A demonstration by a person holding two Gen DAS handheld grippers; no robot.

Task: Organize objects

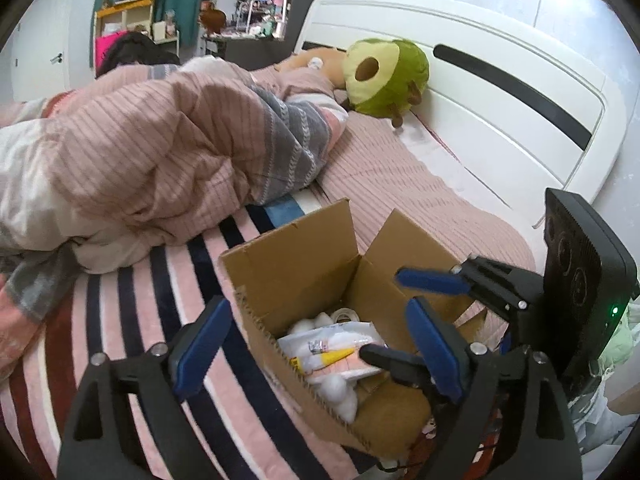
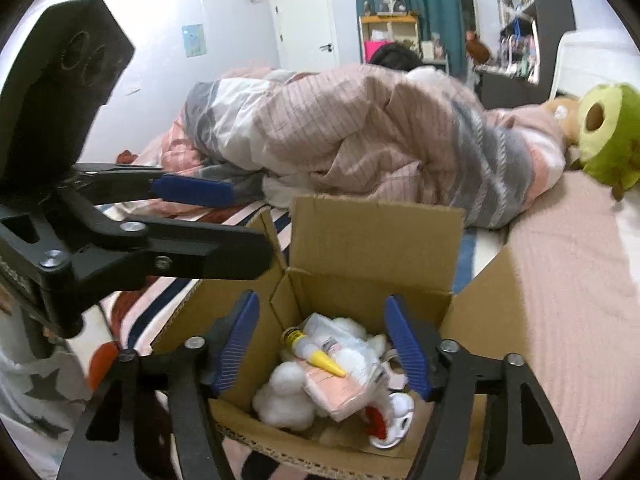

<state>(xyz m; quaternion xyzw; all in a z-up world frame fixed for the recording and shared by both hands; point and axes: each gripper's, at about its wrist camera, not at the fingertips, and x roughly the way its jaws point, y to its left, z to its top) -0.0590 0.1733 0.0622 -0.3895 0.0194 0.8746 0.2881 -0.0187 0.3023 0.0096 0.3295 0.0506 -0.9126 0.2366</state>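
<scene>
An open cardboard box (image 1: 304,256) (image 2: 372,236) stands on the bed. Inside lie white cotton balls (image 2: 286,398) (image 1: 338,390), a yellow-tipped tube (image 2: 320,354) (image 1: 326,357), a plastic-wrapped pack (image 2: 344,392) and a white tape roll (image 1: 340,314). My left gripper (image 1: 316,344) is open and empty, straddling the box's near-left wall. My right gripper (image 2: 322,350) is open and empty, directly over the box's contents; in the left wrist view it (image 1: 404,312) reaches in from the right. The left gripper also shows in the right wrist view (image 2: 240,216) at the box's left.
A rumpled pink-and-grey duvet (image 1: 168,148) (image 2: 360,140) lies heaped behind the box. A green avocado plush (image 1: 384,74) (image 2: 610,136) rests by the white headboard (image 1: 500,92). The striped blanket (image 1: 140,320) covers the bed to the left. Shelves (image 1: 256,12) stand beyond the bed.
</scene>
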